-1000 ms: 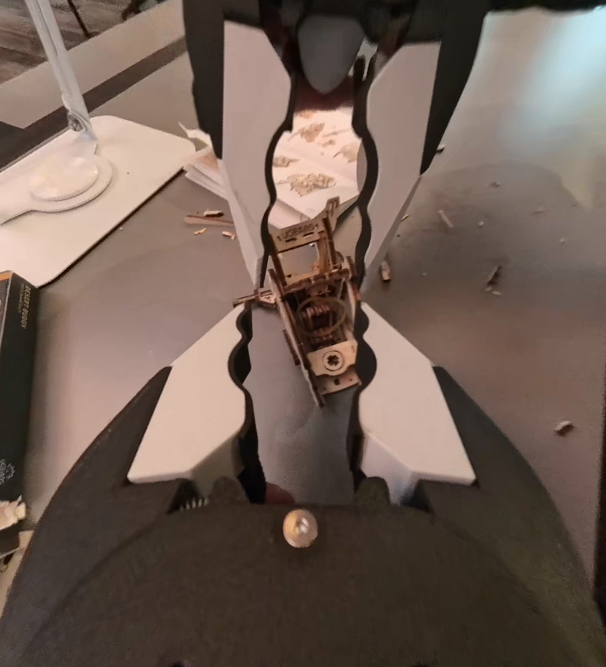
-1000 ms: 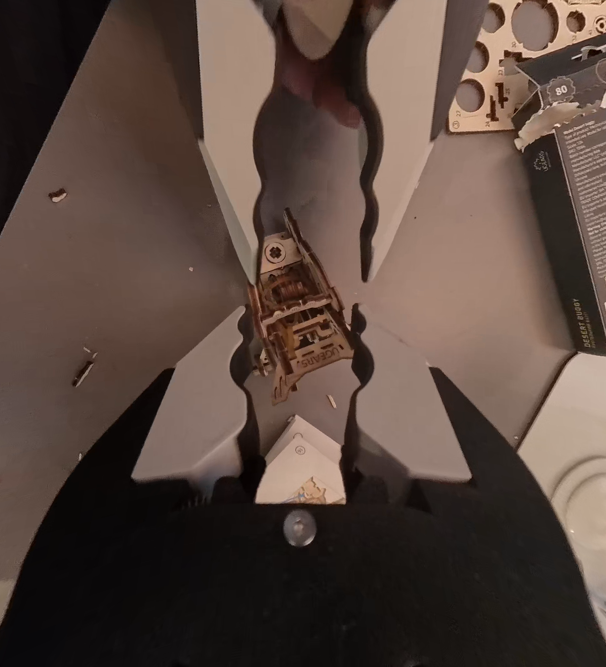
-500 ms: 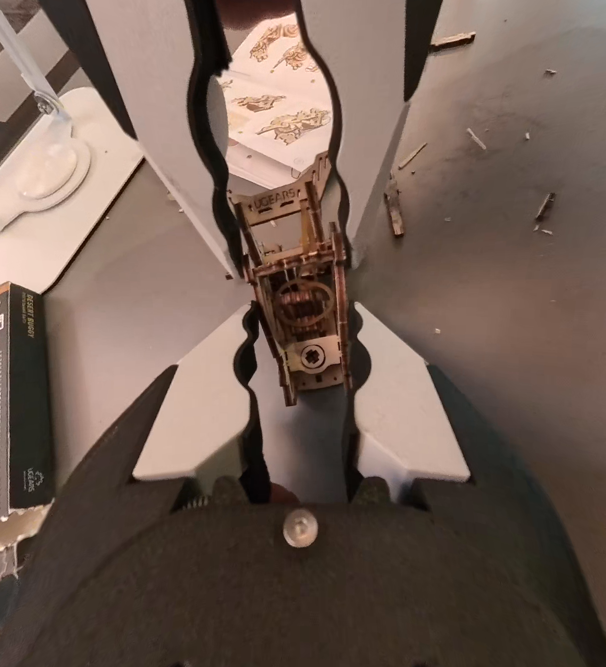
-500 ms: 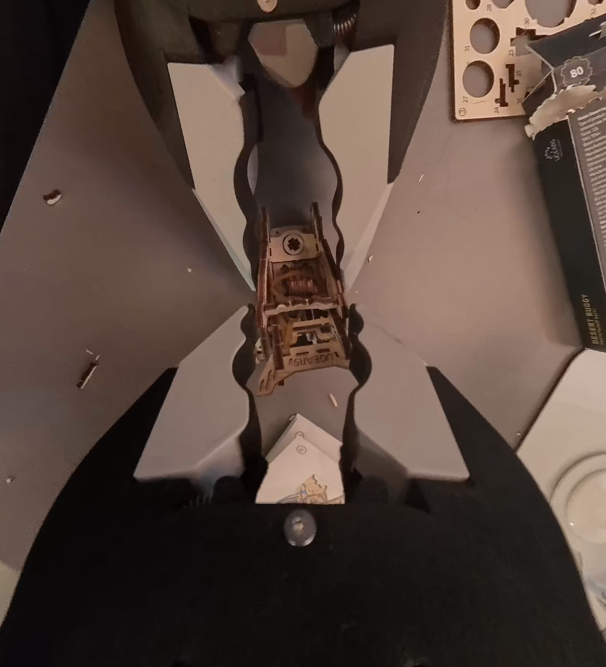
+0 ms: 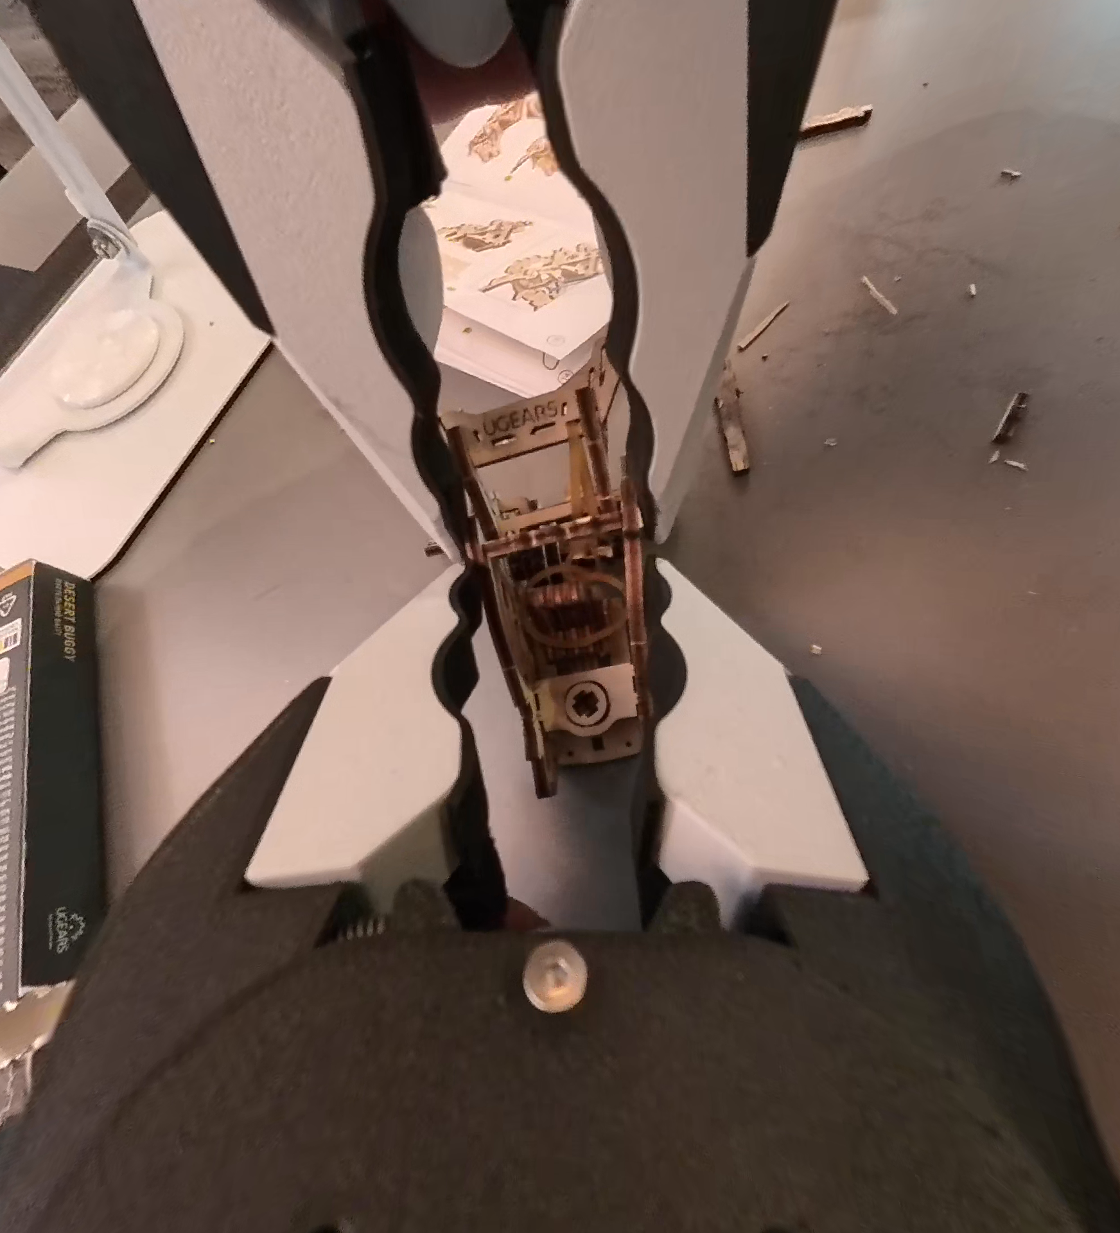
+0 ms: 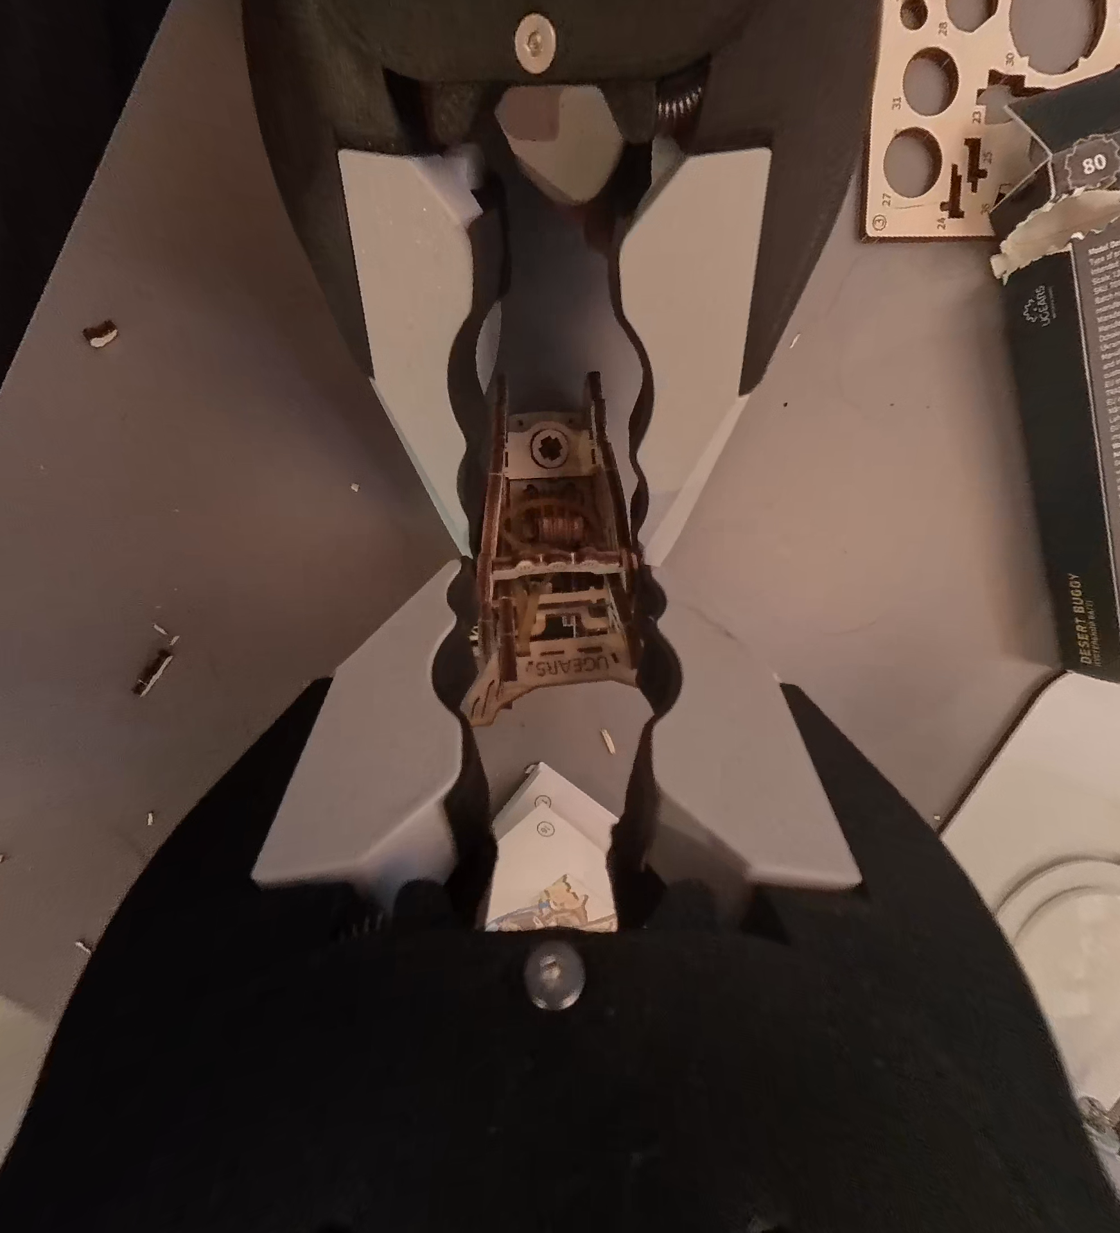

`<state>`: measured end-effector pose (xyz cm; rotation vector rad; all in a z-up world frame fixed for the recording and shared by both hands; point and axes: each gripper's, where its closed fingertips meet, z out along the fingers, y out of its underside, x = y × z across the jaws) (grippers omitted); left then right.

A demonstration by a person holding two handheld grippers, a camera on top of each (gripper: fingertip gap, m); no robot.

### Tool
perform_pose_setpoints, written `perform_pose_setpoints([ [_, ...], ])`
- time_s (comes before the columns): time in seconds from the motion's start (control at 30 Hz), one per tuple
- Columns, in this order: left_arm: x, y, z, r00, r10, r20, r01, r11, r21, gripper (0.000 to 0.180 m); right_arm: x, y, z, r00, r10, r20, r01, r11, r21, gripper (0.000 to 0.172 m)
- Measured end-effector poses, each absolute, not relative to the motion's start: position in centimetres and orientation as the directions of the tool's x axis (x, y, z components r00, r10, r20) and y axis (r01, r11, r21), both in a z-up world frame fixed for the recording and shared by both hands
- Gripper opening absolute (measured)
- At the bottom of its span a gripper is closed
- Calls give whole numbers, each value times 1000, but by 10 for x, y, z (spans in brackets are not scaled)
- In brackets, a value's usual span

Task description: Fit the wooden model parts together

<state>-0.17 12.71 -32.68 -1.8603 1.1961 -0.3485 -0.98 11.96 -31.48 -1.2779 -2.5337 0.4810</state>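
**A:** ok so where's the wooden model (image 5: 564,600) right now? Half of it is buried behind the fingers for me.

**B:** It's up off the grey surface (image 5: 944,534), caught between both claws, which point at each other tip to tip. The left claw (image 5: 561,580) is clamped on the end with the round notched disc, and the dark wavy pads (image 5: 657,600) sit against both side frames. The right claw (image 6: 557,587) grips the opposite end, the one with the engraved crossbar, pads pressed to its sides too.

**A:** Can you see what's inside it?

**B:** Barely. There's a coil of reddish-brown discs and a thin loop in the middle, but the rest is dark and blurry. The side frames are mostly covered by pads.

**A:** And the stuff around?

**B:** Mostly cut off. The dark box (image 6: 1104,467) runs out of frame with a torn flap, and the punched-out wooden sheet (image 6: 931,100) is clipped at the top. The white booklet (image 5: 517,267) only shows through the gap between the right claw's fingers. The white lamp base (image 5: 77,373) is partly out of frame. Wood splinters (image 5: 1011,420) are scattered about, too small to tell apart.
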Motion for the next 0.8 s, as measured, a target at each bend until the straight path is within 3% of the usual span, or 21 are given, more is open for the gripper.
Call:
perform_pose_setpoints([
  [0.33,-3,128,-327,492,-848,-197,-587,-155,-795,47,-10,121,-315,-551,831,74,744,530,-407,44],
  [0.47,-10,132,-329,514,-827,-229,-608,-163,-777,56,-8,119,-317,-569,816,105,729,559,-395,56],
  [0.57,-5,130,-329,501,-835,-227,-609,-153,-779,56,-12,119,-317,-567,815,120,721,562,-405,46],
  [0.8,-4,130,-330,499,-836,-230,-619,-158,-769,52,-11,119,-317,-553,827,101,733,541,-412,44],
])
